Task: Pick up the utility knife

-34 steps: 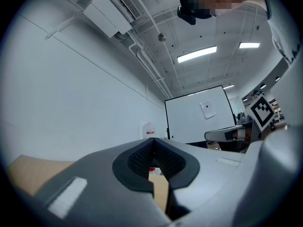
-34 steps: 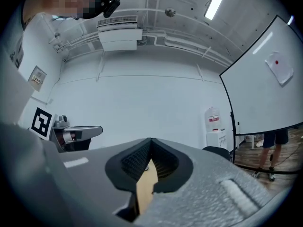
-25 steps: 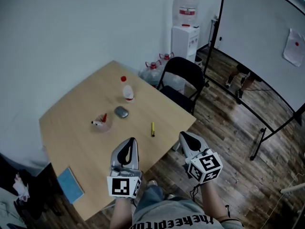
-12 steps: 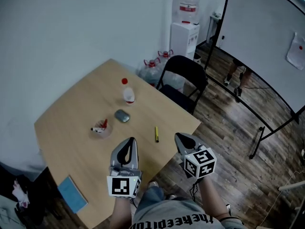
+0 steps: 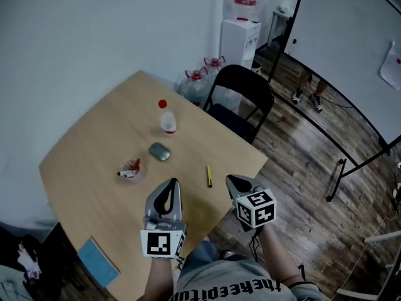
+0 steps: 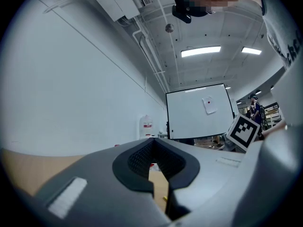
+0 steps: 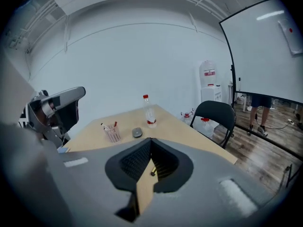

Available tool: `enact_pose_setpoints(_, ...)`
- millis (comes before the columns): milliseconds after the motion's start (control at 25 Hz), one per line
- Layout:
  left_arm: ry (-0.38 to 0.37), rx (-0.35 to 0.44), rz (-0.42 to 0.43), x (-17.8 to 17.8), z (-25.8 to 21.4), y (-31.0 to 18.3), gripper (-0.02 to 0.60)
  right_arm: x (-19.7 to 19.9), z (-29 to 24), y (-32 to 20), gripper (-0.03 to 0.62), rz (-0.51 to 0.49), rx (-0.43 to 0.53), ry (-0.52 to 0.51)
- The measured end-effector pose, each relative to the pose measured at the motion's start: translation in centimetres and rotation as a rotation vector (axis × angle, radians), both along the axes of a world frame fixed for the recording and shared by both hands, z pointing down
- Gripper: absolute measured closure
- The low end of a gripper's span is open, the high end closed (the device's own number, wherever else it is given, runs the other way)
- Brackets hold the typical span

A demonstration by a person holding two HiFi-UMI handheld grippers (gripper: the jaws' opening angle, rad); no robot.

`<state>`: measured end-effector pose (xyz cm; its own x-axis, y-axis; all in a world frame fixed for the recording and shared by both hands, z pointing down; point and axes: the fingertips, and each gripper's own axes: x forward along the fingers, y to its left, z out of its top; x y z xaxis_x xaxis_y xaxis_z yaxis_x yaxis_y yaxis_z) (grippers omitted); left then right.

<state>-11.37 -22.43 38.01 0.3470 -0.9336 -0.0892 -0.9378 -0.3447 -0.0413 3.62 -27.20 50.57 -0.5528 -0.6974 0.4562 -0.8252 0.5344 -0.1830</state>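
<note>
Your right gripper (image 5: 230,179) has dipped closer to the utility knife (image 5: 208,176), which lies on the surface (image 5: 94,149) just left of its tips. Its fingers are closed and empty, so they must open before any grasp. Left gripper (image 5: 171,184): fingers closed too, holding nothing.

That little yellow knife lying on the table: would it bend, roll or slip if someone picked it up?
Probably stiff: the utility knife looks like a straight, slim bar. It lies flat on the table, so it likely won't roll, though it might slide on the smooth top if nudged. Being so thin and low, it may be fiddly to pinch.
</note>
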Motion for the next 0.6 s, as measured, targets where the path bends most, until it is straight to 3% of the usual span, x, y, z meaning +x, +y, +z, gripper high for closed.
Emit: enact_pose_setpoints(600,0.017,-0.060,0.023,-1.2,2.3,-2.0,0.561,-2.3,8.5,-1.3,0.534,0.006,-0.229,0.048)
